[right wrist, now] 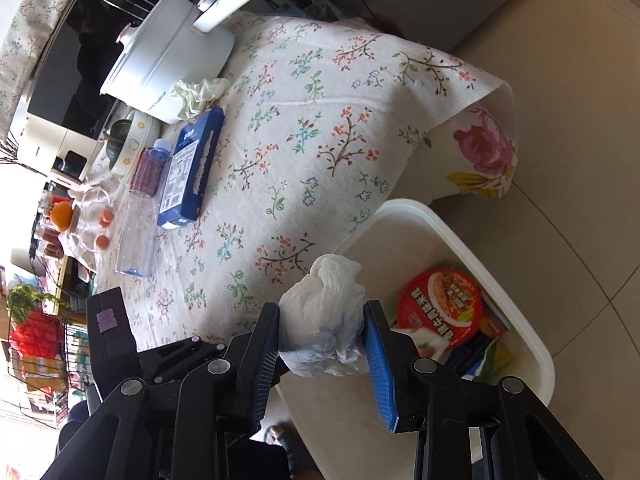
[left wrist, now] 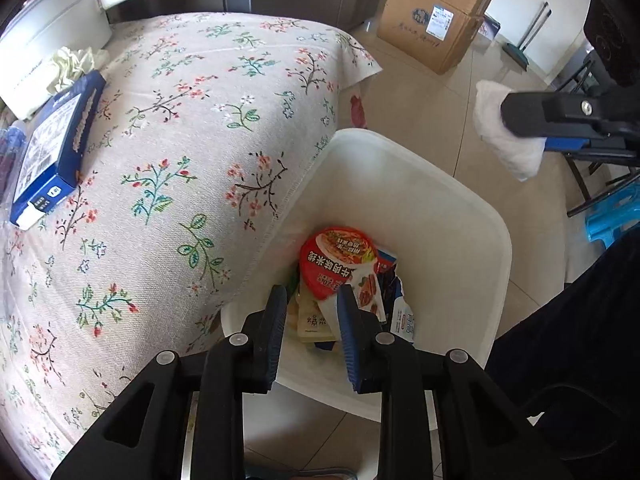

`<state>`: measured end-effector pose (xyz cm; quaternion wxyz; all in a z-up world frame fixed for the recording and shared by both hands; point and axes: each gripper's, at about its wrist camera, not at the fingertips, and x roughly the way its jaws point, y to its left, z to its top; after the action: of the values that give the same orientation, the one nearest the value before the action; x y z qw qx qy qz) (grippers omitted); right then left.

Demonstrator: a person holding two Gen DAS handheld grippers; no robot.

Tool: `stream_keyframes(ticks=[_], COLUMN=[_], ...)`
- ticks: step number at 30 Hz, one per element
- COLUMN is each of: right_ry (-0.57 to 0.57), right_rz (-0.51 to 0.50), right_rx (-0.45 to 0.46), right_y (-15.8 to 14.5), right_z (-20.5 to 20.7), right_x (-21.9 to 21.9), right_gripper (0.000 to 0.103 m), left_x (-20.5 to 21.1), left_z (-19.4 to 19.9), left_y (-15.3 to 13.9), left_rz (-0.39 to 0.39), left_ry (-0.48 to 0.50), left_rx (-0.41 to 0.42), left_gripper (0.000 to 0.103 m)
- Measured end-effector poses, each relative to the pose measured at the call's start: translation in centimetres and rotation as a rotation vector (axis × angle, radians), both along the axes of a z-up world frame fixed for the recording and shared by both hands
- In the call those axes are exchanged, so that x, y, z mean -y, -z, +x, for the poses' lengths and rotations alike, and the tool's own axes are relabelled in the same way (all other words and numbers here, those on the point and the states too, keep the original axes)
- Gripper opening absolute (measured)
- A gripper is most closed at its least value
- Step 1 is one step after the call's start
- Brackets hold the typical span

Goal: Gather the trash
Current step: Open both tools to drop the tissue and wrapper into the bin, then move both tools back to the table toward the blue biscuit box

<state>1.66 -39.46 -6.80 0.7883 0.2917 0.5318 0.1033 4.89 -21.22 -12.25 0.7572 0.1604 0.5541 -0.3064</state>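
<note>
Closest to me, my left claw [left wrist: 312, 300] hangs pointed down over the white bin [left wrist: 460, 216], its jaws parted with nothing between them, so I judge its piece has already gone in. Below it, at the bottom of the bin, lie a red noodle-cup lid [left wrist: 338, 258] and a few torn wrappers [left wrist: 400, 308]. My right claw [right wrist: 322, 332] is clamped on a crumpled white tissue wad [right wrist: 320, 312], both pads pressing its sides, and holds it over the near edge of the bin, just beside the hanging edge of the floral cloth. I read that as lining up the drop: held there, the wad should fall inside once the pads release, though it is soft and may cling to a pad.

Farther off, on the bench [right wrist: 320, 92], more candidates wait: a blue carton [right wrist: 192, 168] lying flat, a clear plastic bottle [right wrist: 138, 216] on its side next to it, and a crumpled pale paper [right wrist: 198, 94] against the white pot [right wrist: 168, 64]. A cardboard box [left wrist: 432, 20] stands on the floor beyond.
</note>
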Motion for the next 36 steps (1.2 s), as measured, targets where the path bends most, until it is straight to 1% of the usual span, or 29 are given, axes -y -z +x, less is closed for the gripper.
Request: stream_keyframes(ticks=[6, 10, 12, 13, 15, 17, 21, 25, 31, 36], right_ry=[-0.050, -0.099, -0.118, -0.124, -0.143, -0.156, -0.158, -0.151, -0.140, -0.123], right_rz=[-0.021, -0.040, -0.021, 0.001, 0.033, 0.037, 0.031, 0.023, 0.018, 0.034], right_rx=[-0.030, -0.067, -0.068, -0.064, -0.068, -0.059, -0.032, -0.039, -0.036, -0.024], right_y=[1.1, 2.8, 3.6, 3.9, 4.4, 4.3, 3.4, 3.5, 3.5, 3.0], right_z=[0.5, 0.8, 1.0, 1.2, 1.5, 1.6, 1.8, 2.1, 2.4, 2.7], right_x=[-1.5, -3.1, -3.9, -4.3, -5.0, -5.5, -5.7, -5.8, -5.5, -5.2], right_gripper=[0.039, 0.039, 0.039, 0.041, 0.050, 0.052, 0.056, 0.056, 0.056, 0.056], left_x=[-1.1, -2.6, -3.7, -4.2, -5.4, -6.3, -7.5, -8.3, -9.9, -12.7], left_z=[0.8, 1.9, 2.6, 3.1, 3.8, 4.3, 4.9, 5.2, 6.0, 7.5], left_y=[-1.7, -3.8, -4.8, -5.1, -5.6, -5.9, -6.0, -6.1, -7.4, -8.7], left_rz=[-0.043, -0.101, -0.135, -0.151, -0.175, -0.184, -0.194, -0.202, -0.240, -0.263], left_ry=[-0.050, -0.119, -0.173, -0.199, -0.245, -0.280, -0.319, -0.351, -0.397, -0.475], left_rx=[0.031, 0.064, 0.077, 0.077, 0.075, 0.080, 0.077, 0.075, 0.089, 0.113], left_gripper=[0.029, 0.029, 0.030, 0.032, 0.036, 0.037, 0.037, 0.037, 0.037, 0.038])
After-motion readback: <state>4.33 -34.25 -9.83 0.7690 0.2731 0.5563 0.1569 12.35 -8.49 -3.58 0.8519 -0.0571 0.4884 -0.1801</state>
